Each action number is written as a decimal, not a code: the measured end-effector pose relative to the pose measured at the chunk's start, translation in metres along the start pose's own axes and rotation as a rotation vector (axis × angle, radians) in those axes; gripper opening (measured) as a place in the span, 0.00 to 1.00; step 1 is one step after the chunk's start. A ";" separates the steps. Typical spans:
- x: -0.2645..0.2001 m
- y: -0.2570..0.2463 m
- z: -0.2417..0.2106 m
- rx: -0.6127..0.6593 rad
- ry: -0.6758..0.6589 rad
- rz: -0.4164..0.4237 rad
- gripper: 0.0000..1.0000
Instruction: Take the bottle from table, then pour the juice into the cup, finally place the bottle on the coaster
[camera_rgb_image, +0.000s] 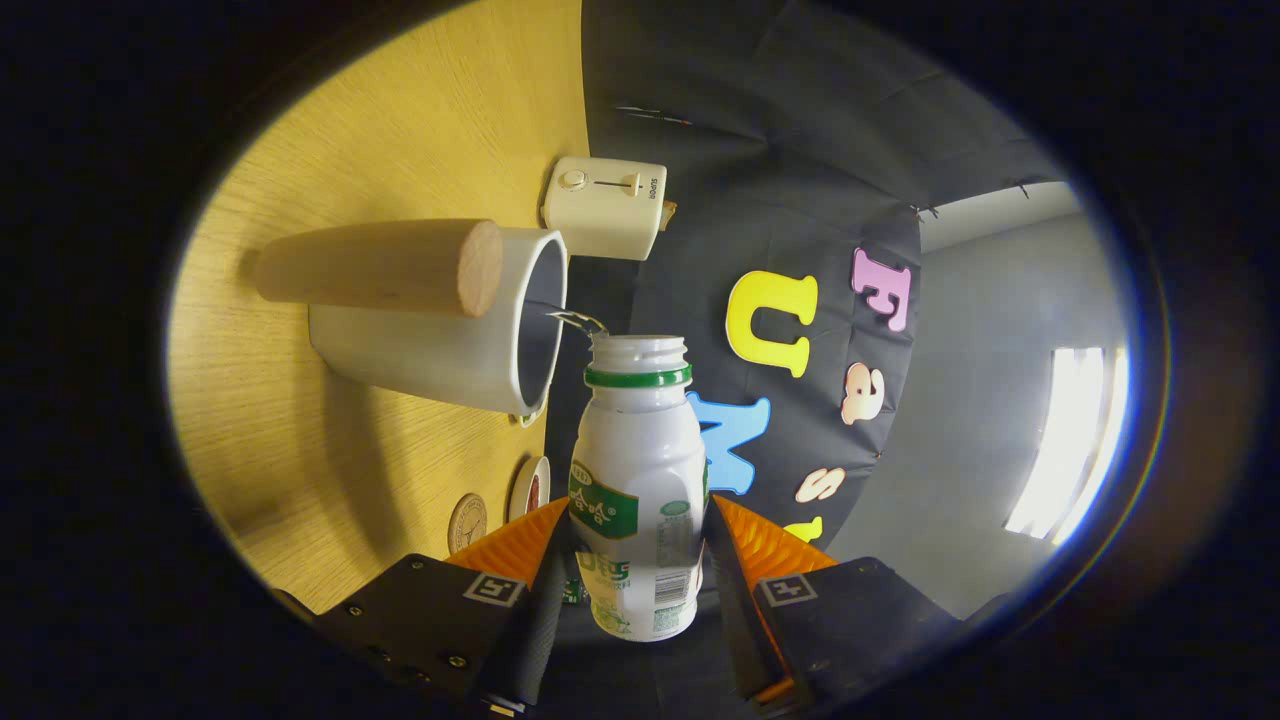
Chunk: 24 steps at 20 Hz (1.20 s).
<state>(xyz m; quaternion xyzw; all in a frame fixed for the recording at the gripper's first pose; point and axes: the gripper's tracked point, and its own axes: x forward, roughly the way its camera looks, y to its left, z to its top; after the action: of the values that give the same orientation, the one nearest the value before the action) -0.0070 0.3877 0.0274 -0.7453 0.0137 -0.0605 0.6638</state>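
Observation:
My gripper is shut on a white plastic bottle with a green label and a green neck ring; both fingers press its lower body. The whole view is rolled, so the bottle is tipped on its side, its open mouth level with the rim of a pale cup. The cup has a thick wooden handle and stands on the wooden table. A thin clear stream runs from the bottle's mouth into the cup. A round wooden coaster lies on the table near the left finger.
A cream toaster stands on the table beyond the cup, against the dark booth wall. A second small round disc with a white rim lies beside the wooden coaster. A grey room wall and a bright window show past the cloth.

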 end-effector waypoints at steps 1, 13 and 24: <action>-0.001 -0.001 0.000 -0.002 -0.001 -0.001 0.70; 0.001 -0.002 -0.001 -0.024 -0.004 -0.025 0.70; 0.003 -0.003 0.001 -0.064 0.000 -0.057 0.70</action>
<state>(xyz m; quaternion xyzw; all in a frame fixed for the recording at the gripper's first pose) -0.0042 0.3892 0.0305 -0.7663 -0.0055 -0.0791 0.6376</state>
